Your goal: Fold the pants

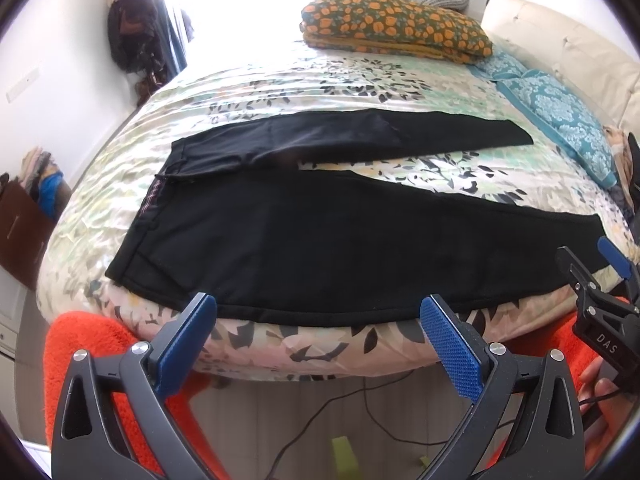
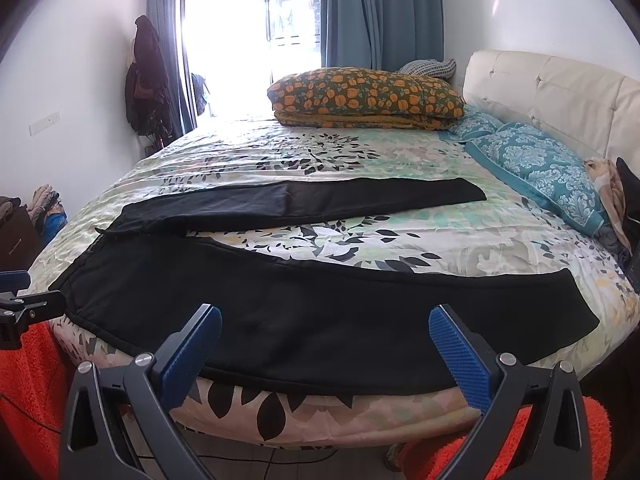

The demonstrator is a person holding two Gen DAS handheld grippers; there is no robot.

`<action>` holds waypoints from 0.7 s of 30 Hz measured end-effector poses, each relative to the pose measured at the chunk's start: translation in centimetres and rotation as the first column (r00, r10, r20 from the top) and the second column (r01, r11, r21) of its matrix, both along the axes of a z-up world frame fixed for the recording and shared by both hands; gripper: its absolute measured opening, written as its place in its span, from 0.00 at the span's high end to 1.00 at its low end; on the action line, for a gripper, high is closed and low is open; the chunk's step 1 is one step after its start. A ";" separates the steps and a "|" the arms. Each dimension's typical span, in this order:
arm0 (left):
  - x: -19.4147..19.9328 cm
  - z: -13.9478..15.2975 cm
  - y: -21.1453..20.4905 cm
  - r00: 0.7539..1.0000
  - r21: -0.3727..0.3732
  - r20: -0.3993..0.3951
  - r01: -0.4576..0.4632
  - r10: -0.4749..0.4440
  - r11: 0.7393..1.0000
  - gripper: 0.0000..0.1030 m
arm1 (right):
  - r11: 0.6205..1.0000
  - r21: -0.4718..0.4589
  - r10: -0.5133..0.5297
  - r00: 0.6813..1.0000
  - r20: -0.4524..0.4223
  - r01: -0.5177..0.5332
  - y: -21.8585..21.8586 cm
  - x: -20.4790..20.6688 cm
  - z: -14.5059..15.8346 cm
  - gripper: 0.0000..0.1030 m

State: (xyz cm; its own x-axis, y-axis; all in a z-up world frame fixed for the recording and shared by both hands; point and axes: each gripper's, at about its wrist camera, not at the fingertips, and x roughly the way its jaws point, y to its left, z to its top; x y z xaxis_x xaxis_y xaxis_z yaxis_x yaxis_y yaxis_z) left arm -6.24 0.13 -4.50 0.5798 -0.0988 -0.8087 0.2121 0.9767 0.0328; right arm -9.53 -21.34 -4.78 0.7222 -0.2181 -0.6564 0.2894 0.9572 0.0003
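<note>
While both tools are hovering off the near edge of the bed [image 2: 360,148], the left gripper [image 1: 320,316] is holding its blue fingers [image 1: 450,344] spread wide, gripping nothing, and the right gripper [image 2: 325,330] is doing likewise. Black pants [image 1: 320,236] are lying flat on the floral cover, waistband toward nine o'clock, legs splaying toward three o'clock. In the left wrist view, at four o'clock, the other tool is poking in, and what is probably a hand [image 1: 600,392] is showing, mostly cut off. An orange cloth [image 2: 28,380] is sitting low, partly hidden.
</note>
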 end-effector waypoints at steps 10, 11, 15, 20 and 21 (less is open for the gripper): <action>0.2 -0.2 0.3 1.000 -0.009 -0.007 -0.010 0.010 1.000 0.01 | 1.000 -0.007 0.009 1.000 -0.008 -0.009 0.2 0.2 -0.1 0.00; 0.2 -0.2 0.3 1.000 -0.008 -0.009 -0.010 0.010 1.000 0.01 | 1.000 -0.007 0.010 1.000 -0.010 -0.010 0.2 0.2 -0.2 0.00; 0.3 -0.4 0.3 1.000 -0.008 -0.014 -0.011 0.011 1.000 0.01 | 1.000 -0.006 0.010 1.000 -0.016 -0.010 0.1 0.3 -0.3 0.00; 0.3 -0.7 0.4 1.000 -0.008 -0.018 -0.013 0.013 1.000 0.01 | 1.000 -0.007 0.009 1.000 -0.013 -0.009 0.1 0.4 -0.3 0.00; 0.3 -0.7 0.4 1.000 -0.008 -0.019 -0.013 0.013 1.000 0.01 | 1.000 -0.007 0.009 1.000 -0.014 -0.009 0.1 0.4 -0.4 0.00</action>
State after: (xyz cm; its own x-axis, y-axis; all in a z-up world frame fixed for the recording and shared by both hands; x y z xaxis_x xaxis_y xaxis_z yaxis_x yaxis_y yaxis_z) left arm -5.91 0.56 -5.21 0.5660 -0.0978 -0.8186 0.1997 0.9796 0.0210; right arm -9.14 -21.23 -5.14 0.7147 -0.2161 -0.6652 0.2808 0.9597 -0.0102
